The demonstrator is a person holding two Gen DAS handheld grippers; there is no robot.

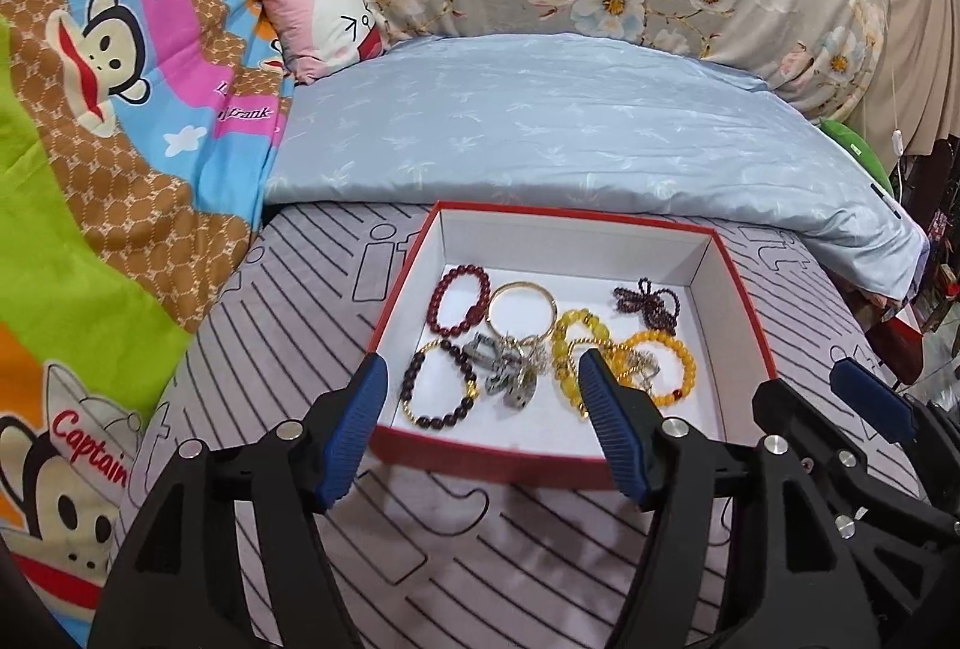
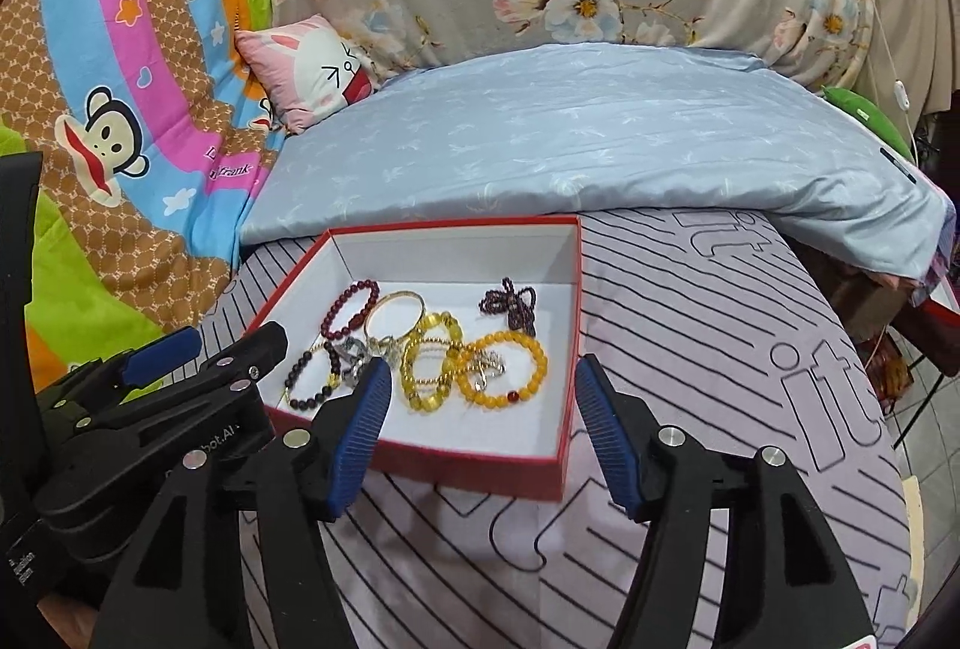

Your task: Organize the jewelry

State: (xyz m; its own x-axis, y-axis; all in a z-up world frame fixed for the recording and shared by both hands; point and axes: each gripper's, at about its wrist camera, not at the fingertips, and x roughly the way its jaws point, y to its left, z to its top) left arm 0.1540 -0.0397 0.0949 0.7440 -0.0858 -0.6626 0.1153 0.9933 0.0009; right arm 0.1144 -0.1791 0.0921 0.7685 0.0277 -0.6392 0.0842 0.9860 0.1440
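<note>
on the striped bedspread, a red cardboard box (image 1: 558, 460) holds beaded bracelets (image 1: 441, 382); both grippers, left gripper (image 1: 480, 379) and right gripper (image 2: 480, 379), hover open and empty, likely choosing the next piece.

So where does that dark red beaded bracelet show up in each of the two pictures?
Left wrist view: the dark red beaded bracelet lies mid-frame, in the far left part of the red cardboard box.
Right wrist view: it sits left of centre, same far left spot.
Shared landmark: the plain gold bangle just right of it.
</note>
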